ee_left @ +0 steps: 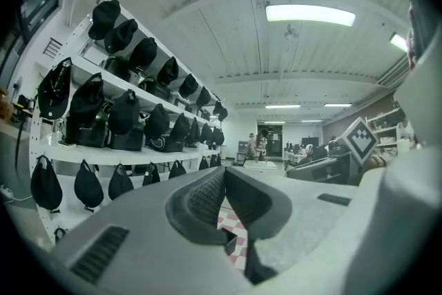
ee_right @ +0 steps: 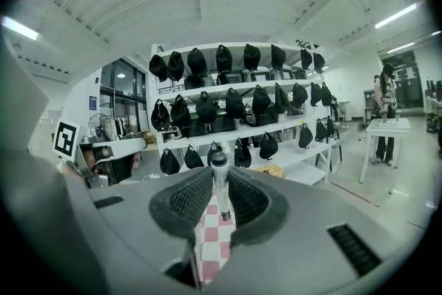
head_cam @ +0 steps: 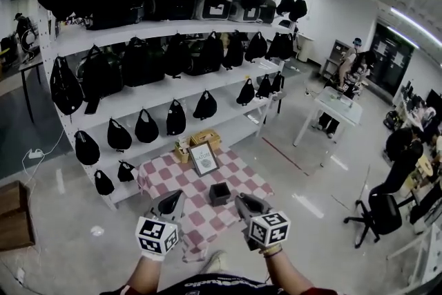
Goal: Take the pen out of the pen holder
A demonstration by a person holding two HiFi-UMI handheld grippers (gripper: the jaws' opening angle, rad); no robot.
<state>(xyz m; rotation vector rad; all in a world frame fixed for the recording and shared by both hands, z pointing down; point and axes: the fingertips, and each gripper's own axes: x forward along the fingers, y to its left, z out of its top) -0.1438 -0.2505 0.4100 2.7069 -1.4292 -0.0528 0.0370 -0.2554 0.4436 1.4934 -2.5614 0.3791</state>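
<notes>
The black square pen holder (head_cam: 219, 193) stands on the red-and-white checked tablecloth (head_cam: 243, 178), between my two grippers. My right gripper (ee_right: 221, 175) is shut on a grey pen (ee_right: 219, 184), which stands upright between the pads, above the cloth. In the head view the right gripper (head_cam: 243, 201) is just right of the holder; the pen cannot be made out there. My left gripper (ee_left: 224, 173) has its pads together at the tips with nothing between them. In the head view the left gripper (head_cam: 173, 199) hangs left of the holder.
A framed sign (head_cam: 204, 158) and a small wicker basket (head_cam: 185, 148) stand at the table's far edge. Behind them, white shelves (head_cam: 159, 90) carry several black bags. A white table (head_cam: 338, 107) with people and a black office chair (head_cam: 376, 214) are off to the right.
</notes>
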